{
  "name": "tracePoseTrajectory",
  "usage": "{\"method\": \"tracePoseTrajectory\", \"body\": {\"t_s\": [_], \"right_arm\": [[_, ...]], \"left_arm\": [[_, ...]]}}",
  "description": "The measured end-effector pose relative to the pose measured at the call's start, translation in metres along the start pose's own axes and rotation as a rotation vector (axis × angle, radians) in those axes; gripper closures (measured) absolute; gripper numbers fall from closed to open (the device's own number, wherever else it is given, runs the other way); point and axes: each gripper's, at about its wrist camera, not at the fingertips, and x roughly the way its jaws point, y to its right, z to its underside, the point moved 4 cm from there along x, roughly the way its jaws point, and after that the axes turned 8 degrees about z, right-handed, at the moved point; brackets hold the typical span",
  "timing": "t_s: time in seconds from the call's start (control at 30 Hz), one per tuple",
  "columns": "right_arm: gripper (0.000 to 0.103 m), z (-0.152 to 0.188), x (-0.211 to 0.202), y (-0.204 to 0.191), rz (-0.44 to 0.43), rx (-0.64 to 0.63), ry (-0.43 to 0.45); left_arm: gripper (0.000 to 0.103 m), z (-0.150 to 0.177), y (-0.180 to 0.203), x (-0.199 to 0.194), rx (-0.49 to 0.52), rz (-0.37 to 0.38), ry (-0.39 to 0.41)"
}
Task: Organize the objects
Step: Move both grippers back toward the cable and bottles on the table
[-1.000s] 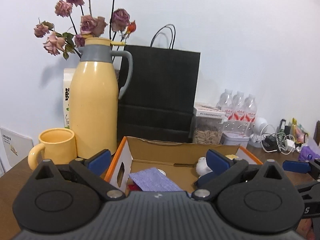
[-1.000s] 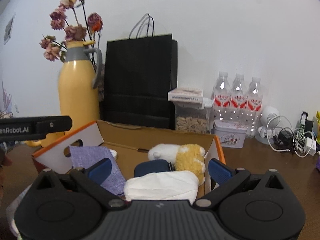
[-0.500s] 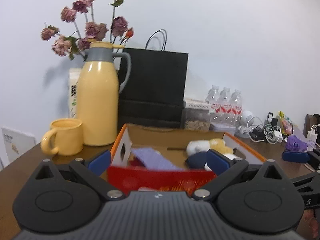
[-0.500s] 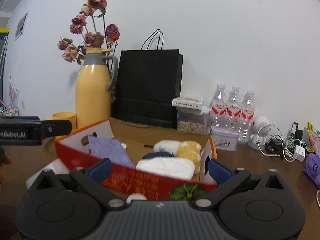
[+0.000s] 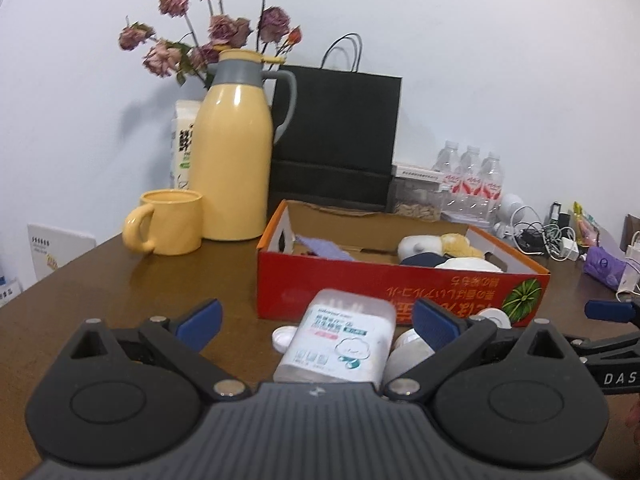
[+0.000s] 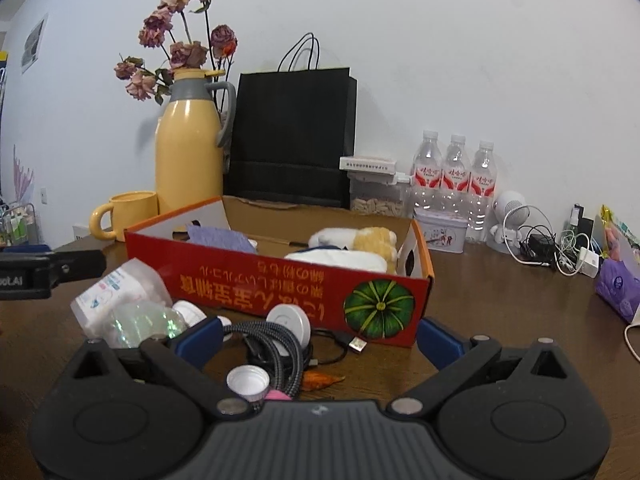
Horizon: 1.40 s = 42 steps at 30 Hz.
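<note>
From my left gripper [image 5: 316,322] I see the red cardboard box [image 5: 400,284] standing ahead of the fingertips on the brown table [image 5: 100,276], its printed front wall facing me. My left fingers [image 5: 200,318] are spread wide and grip nothing. Between them, and nearer to me than the box, lies a clear cotton swab case [image 5: 340,336], tilted, its near end hidden behind the gripper body. A white rounded thing beside my right-hand finger is mostly covered and I cannot make it out.

My right gripper [image 6: 318,338] is likewise wide apart and empty. The box [image 6: 280,284] sits just beyond its tips, with a purple cloth [image 6: 218,238], a white pouch [image 6: 340,258] and a plush toy [image 6: 360,240] showing over the wall; the rest of the inside is hidden. Between these fingers lie a braided cable coil [image 6: 276,350], a white round puck [image 6: 290,320] and, closest to me, a small bottle cap [image 6: 248,382]. An orange scrap by the cable is too small to tell. Past my left-hand finger, a crumpled clear bottle [image 6: 144,322] is partly hidden.
</note>
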Motion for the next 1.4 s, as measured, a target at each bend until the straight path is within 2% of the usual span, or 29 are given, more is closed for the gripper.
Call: {"method": "tracePoseTrajectory", "body": {"t_s": [0.1,0.27,0.6,0.8,0.9,1.03,1.13,1.27,1.4], "right_arm": [[0.000,0.002,0.006,0.000,-0.009,0.005,-0.027],[0.000,0.000,0.002,0.002,-0.014,0.016,-0.014],[0.000,0.005,0.010,0.006,0.003,0.075,-0.110],[0.000,0.011,0.018,-0.001,-0.032,0.069,-0.157],[0.000,0.011,0.016,-0.001,-0.042,0.072,-0.149],[0.000,0.010,0.014,-0.005,-0.070,0.056,-0.138],[0.000,0.009,0.015,-0.007,-0.068,0.044,-0.140],[0.000,0.009,0.018,0.002,-0.027,0.091,-0.150],[0.000,0.012,0.023,0.014,0.038,0.152,-0.186]], "left_arm": [[0.000,0.000,-0.001,0.000,-0.006,-0.006,0.003],[0.000,0.001,-0.001,0.005,-0.003,-0.019,-0.014],[0.000,0.005,-0.018,0.016,-0.093,-0.076,-0.080],[0.000,0.006,-0.027,0.011,-0.135,-0.105,-0.073],[0.000,0.005,-0.025,0.010,-0.125,-0.092,-0.067],[0.000,0.006,-0.017,0.014,-0.091,-0.068,-0.104],[0.000,0.002,-0.015,0.014,-0.048,0.011,-0.135],[0.000,-0.001,-0.022,0.013,-0.014,0.102,-0.180],[0.000,0.004,-0.032,0.015,-0.033,0.127,-0.214]]}}
